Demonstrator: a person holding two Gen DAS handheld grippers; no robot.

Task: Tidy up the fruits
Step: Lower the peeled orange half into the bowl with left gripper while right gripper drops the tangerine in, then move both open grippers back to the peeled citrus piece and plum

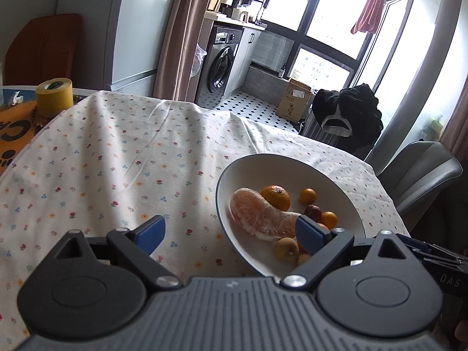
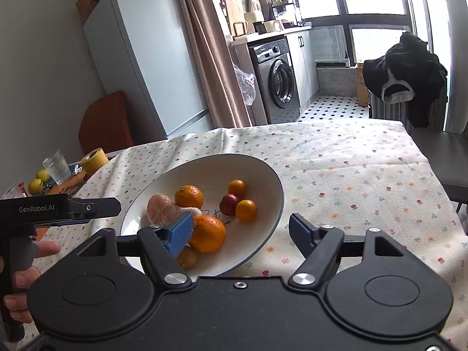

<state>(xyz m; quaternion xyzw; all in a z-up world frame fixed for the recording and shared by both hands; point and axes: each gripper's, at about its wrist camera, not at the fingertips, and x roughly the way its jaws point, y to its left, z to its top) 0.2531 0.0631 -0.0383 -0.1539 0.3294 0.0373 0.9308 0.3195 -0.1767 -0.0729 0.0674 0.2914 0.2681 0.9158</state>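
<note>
A table with a flowery cloth (image 2: 351,175) stood in a bright kitchen. On it sat a white bowl (image 2: 263,175) with the fruits: a big orange (image 2: 209,234), a peeled pomelo piece (image 1: 260,216) and small ones. The right gripper (image 2: 239,231) was wide, with nothing in it. The left gripper (image 1: 231,234) was wide and empty too, its right finger over the bowl.

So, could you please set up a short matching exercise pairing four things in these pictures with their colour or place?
Things:
1. tape roll
2. peeled citrus piece
3. small dark red fruit
4. plastic cup

Descriptions:
A. clear, beside the yellow fruits off the cloth
B. yellow, at the cloth's far left edge
C. pale pink, wrapped in film, in the bowl
D. between two small orange fruits

Pairs: 1-B, 2-C, 3-D, 4-A
</note>
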